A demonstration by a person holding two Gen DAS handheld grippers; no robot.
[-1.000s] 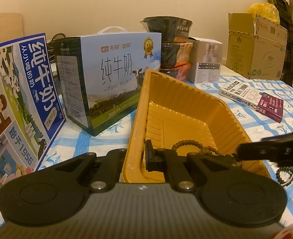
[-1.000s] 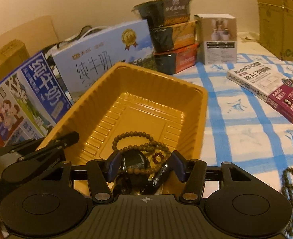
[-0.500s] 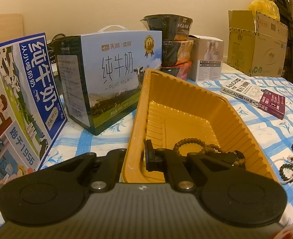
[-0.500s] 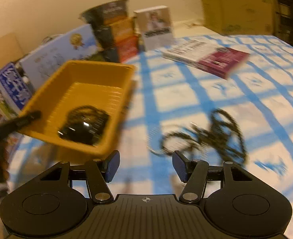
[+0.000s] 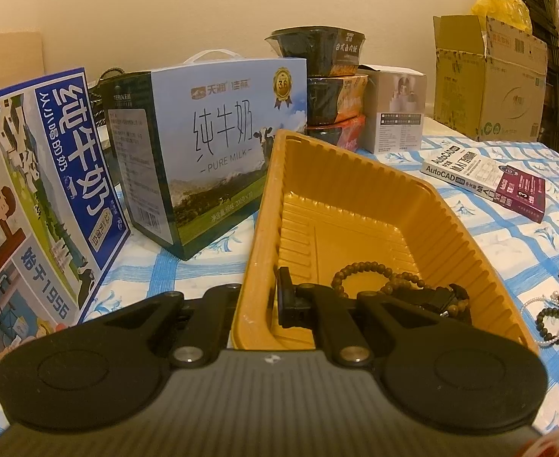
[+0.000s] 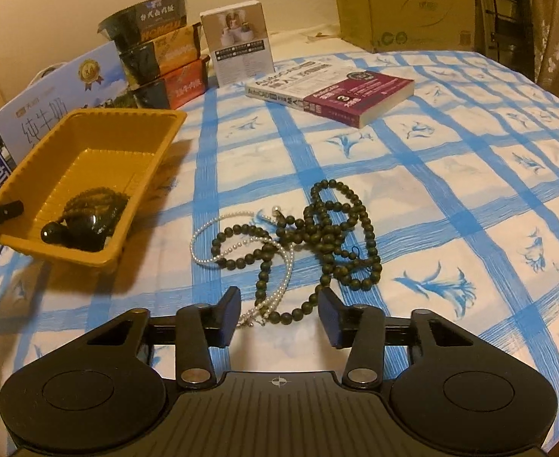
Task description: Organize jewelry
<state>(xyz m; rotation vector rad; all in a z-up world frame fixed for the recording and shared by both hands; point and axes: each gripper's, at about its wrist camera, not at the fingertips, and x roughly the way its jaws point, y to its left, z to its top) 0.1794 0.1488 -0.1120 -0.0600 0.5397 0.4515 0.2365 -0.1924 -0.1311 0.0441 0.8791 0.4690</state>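
Your right gripper (image 6: 279, 314) has swung from the tray (image 6: 148, 194) to the tangled necklaces (image 6: 317, 228), jaws open; left gripper (image 5: 258, 301) clamps the rim; snagging both strands risks dragging.

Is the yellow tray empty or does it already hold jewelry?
Not empty: the yellow tray holds a brown bead bracelet and a dark watch-like piece at its near end.

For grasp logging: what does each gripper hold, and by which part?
The left gripper clamps the yellow tray by its near-left rim. The right gripper is open, empty, above the bead necklaces.
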